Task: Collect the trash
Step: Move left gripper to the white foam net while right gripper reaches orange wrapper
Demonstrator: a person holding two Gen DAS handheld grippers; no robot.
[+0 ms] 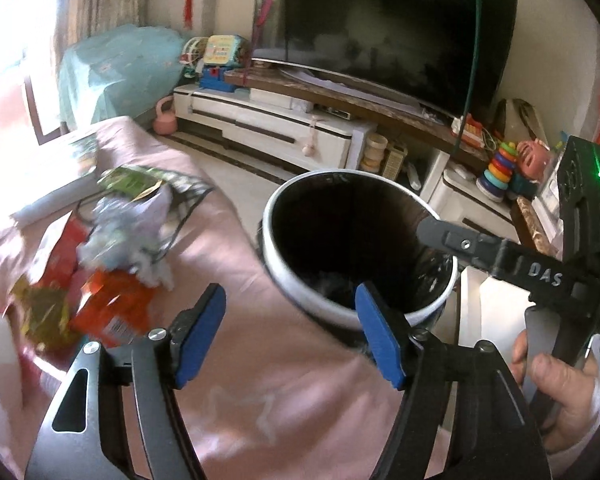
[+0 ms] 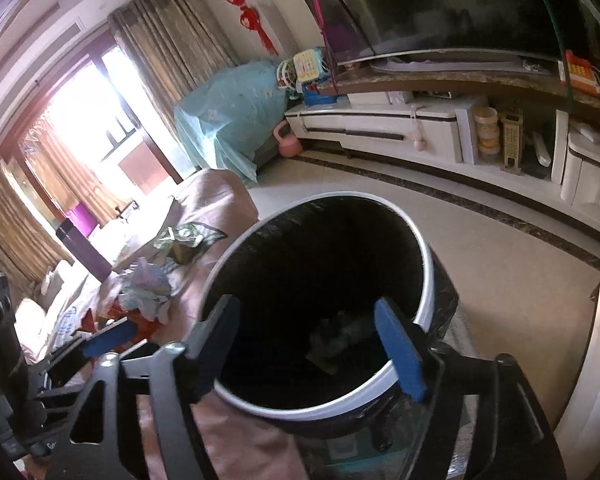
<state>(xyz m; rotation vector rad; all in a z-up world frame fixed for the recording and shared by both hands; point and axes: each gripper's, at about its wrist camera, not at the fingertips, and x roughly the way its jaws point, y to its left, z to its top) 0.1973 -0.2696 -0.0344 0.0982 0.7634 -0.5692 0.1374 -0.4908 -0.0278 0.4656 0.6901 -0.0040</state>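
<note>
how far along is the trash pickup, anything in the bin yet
Done: something crumpled already lies at the bottom of the trash bin. In hand: nothing; the right gripper is open over the bin's mouth, the left gripper open beside it. Left: the wrapper pile on the pink cloth.

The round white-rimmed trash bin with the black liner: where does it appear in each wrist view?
Left wrist view: the round white-rimmed trash bin with the black liner is right of centre, beside the pink cloth.
Right wrist view: the bin fills the centre.
Shared landmark: the large black television at the top.
</note>
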